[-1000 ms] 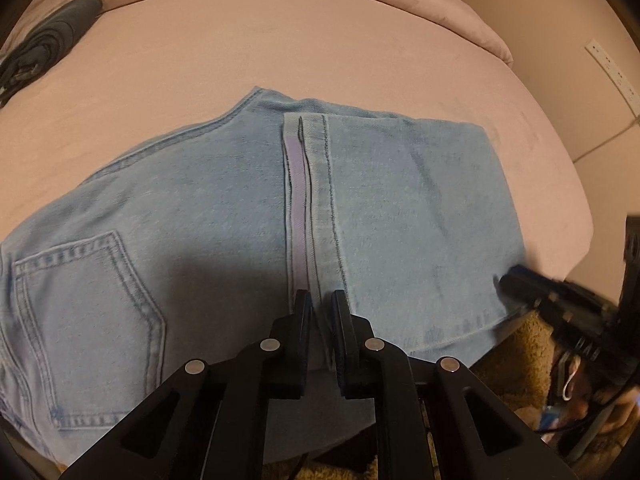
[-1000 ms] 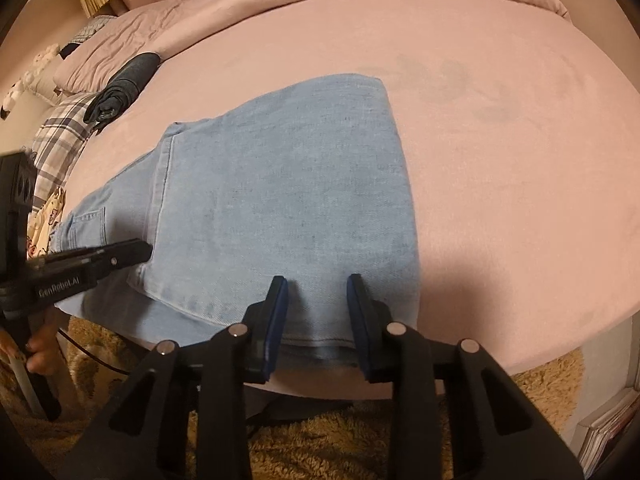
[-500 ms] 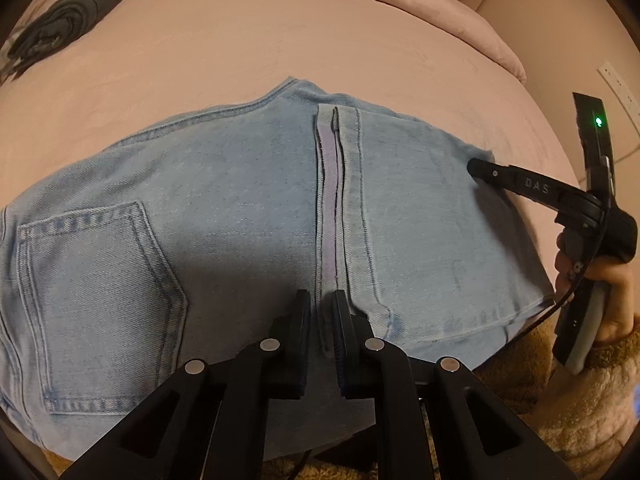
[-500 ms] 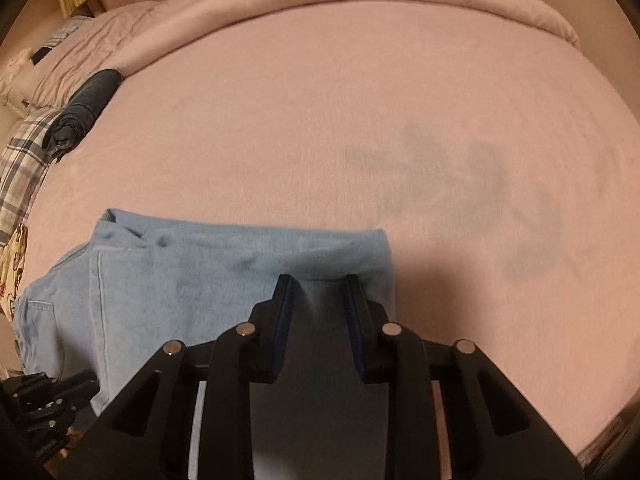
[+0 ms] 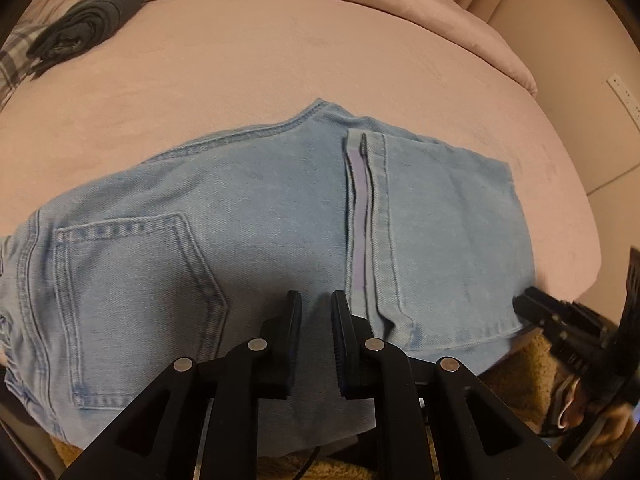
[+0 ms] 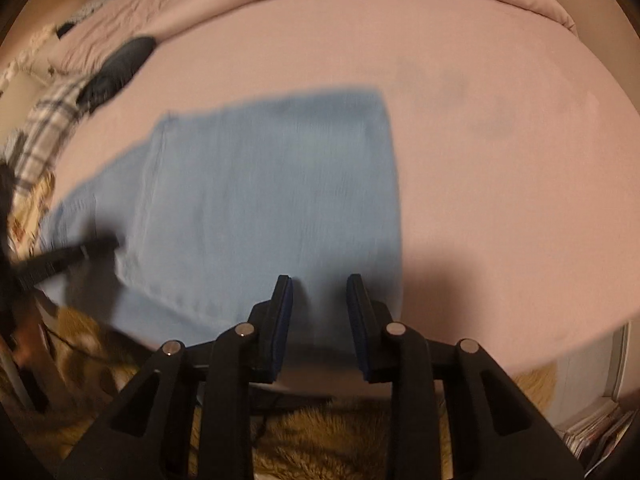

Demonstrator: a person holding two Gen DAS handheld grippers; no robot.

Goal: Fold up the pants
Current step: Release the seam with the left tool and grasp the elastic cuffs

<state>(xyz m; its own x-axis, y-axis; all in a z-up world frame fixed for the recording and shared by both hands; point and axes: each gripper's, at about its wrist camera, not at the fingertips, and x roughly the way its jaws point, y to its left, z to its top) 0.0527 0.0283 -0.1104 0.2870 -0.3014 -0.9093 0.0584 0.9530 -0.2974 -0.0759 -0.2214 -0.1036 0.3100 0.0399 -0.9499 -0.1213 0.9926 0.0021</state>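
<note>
The left gripper (image 5: pixel 316 304), clamped on the hem seam half a second ago, now has its jaws parted with a narrow gap and nothing between them, the seam lying just to its right. The right gripper (image 6: pixel 319 292) has drawn back from over the folded denim toward the near edge of the bed (image 6: pixel 500 208); its jaws stand moderately open and empty, and its view is blurred. Both grippers point forward and slightly down over the near edge of the pants (image 5: pixel 260 220), their fingertips above the fabric; whether they touch it cannot be told. The pants lie folded flat on the pink bed, back pocket (image 5: pixel 132 280) to the left and the turned-over leg end with its hem seam (image 5: pixel 366 216) to the right. A dark rolled garment (image 5: pixel 88 20) sits well apart at the far left.
</note>
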